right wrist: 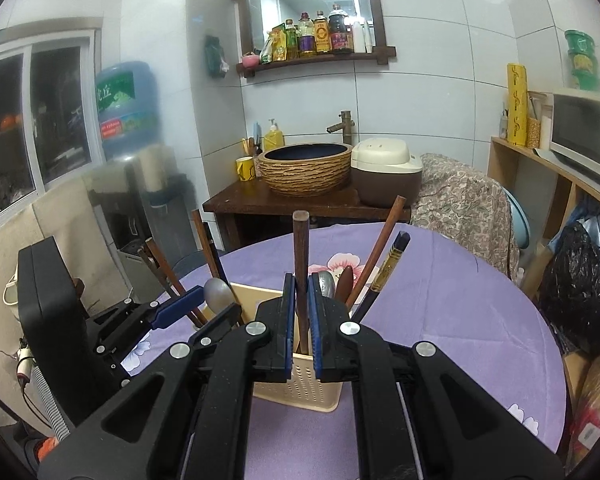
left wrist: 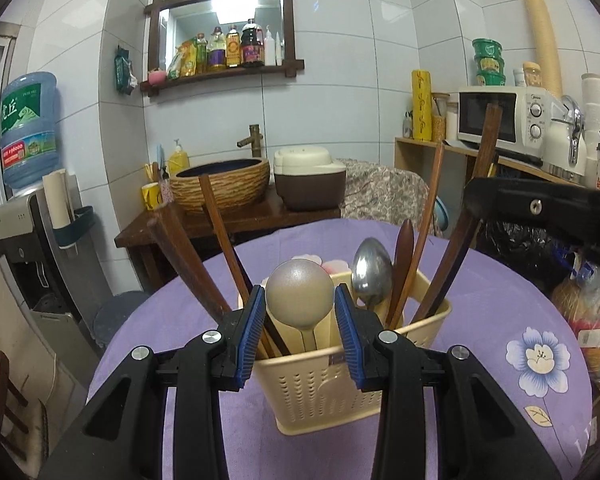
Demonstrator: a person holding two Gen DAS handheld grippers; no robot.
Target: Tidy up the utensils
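Note:
A cream slotted utensil basket stands on the purple tablecloth. It holds brown wooden chopsticks, a metal spoon, a dark wooden spoon and a black-and-gold chopstick. My left gripper has its blue pads against both sides of a round grey spoon bowl whose cream handle runs down into the basket. My right gripper is shut on an upright brown chopstick standing in the basket. The left gripper shows at the left of the right wrist view.
Behind the round table are a dark wooden stand with a woven basin, a rice cooker and a chair draped in patterned cloth. A shelf with a microwave and black bags stand right; a water dispenser stands left.

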